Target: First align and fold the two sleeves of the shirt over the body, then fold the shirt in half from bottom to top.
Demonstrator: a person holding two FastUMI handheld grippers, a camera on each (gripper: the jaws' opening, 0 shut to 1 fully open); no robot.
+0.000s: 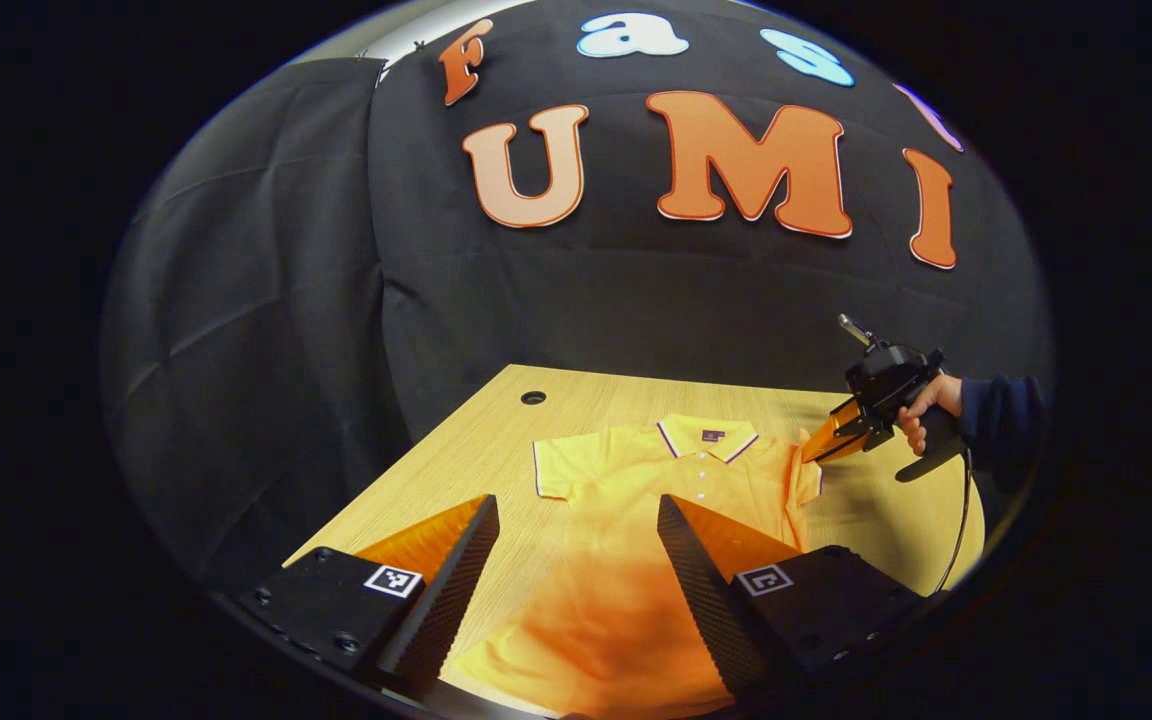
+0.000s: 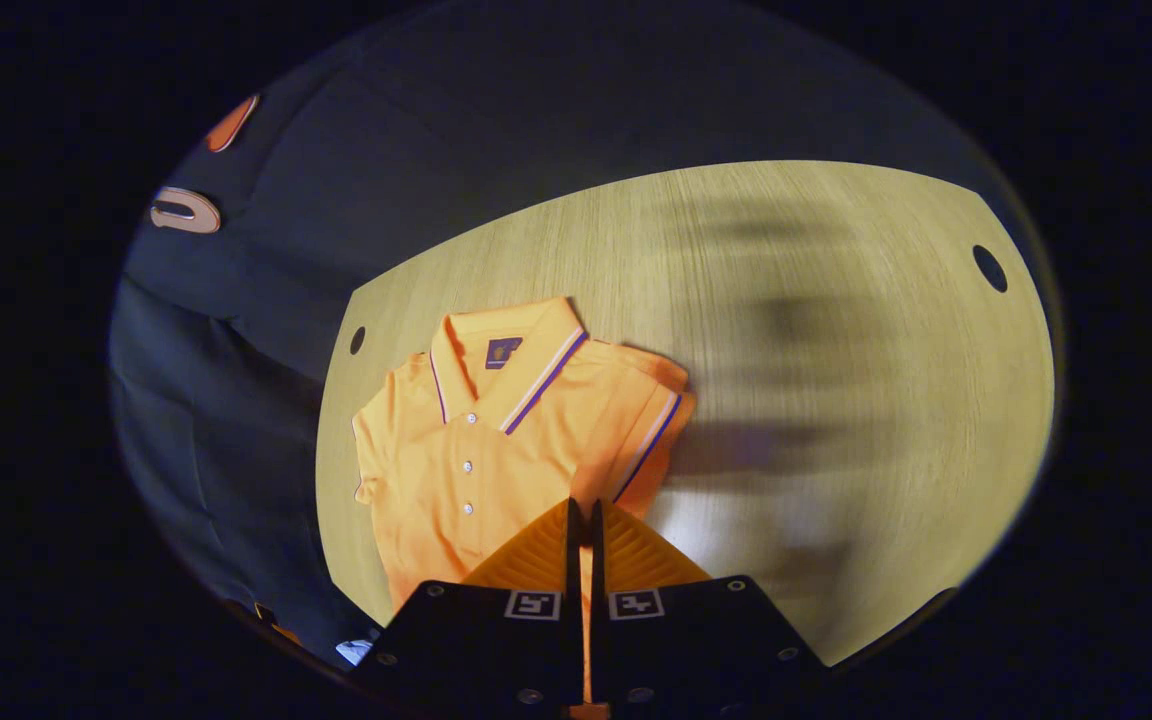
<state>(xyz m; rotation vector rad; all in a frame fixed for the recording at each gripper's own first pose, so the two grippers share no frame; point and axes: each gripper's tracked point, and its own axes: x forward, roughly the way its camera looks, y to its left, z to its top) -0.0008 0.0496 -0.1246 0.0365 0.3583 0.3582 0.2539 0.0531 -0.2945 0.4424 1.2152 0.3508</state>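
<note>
My left gripper [image 1: 576,520] hung with jaws spread wide above the shirt's [image 1: 676,480] lower body, touching nothing. The shirt lay flat, collar away, on the wooden table [image 1: 456,440]. My right gripper [image 2: 583,515] had its jaws clenched on the right sleeve [image 2: 651,420].

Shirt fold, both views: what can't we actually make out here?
- Left gripper view: the shirt hem is cut off by the lower edge and partly hidden behind the left gripper and its wide-open jaws.
- Right gripper view: the right gripper jaws are nearly closed at the folded sleeve; whether cloth is pinched is hidden by the jaws.
- Right gripper view: the shirt's lower half is hidden behind the gripper body.
- Collar label: too small.
</note>
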